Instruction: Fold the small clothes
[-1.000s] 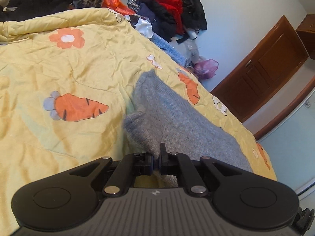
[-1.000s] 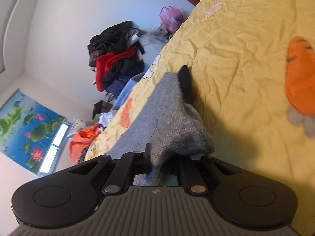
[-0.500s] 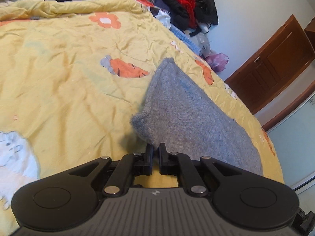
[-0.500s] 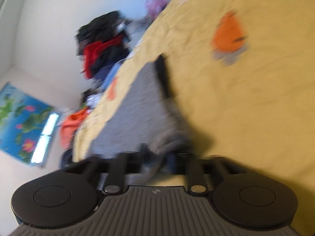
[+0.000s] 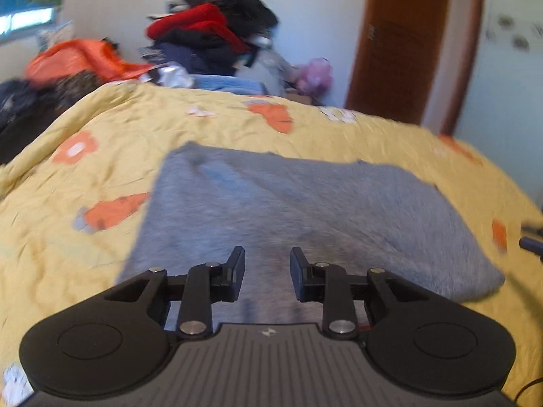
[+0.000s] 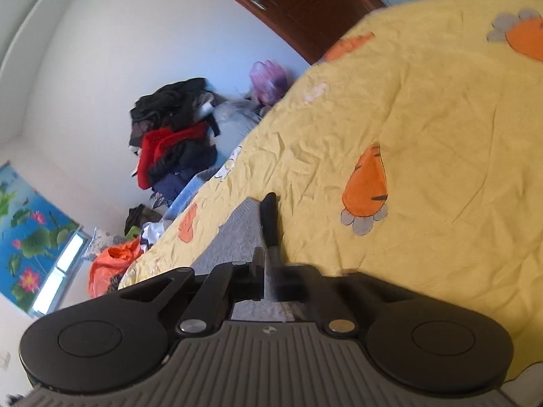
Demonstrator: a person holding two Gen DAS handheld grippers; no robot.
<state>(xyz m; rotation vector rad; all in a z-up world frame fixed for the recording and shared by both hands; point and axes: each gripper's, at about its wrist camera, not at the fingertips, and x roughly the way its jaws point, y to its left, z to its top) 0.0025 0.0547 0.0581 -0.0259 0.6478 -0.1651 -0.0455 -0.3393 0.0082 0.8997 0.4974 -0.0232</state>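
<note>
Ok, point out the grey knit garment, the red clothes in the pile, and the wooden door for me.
grey knit garment (image 5: 305,210), left wrist view, middle of its flat top face.
red clothes (image 5: 193,23), left wrist view, the red fold near the top of the pile.
wooden door (image 5: 404,47), left wrist view, centre of its brown panel.

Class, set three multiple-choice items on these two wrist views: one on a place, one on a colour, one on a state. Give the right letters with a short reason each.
1. Where does the grey knitted garment lie?
A. on the yellow carrot-print bedcover
B. on the clothes pile
C. on the floor

2. What colour is the door?
A. white
B. brown
C. blue

3. How is the left claw?
A. shut on the garment
B. open, holding nothing
C. out of view

Answers:
1 A, the garment is spread flat on the bedcover.
2 B, brown wood beside the pale wall.
3 B, its jaws have just opened and stand apart over the garment.
</note>
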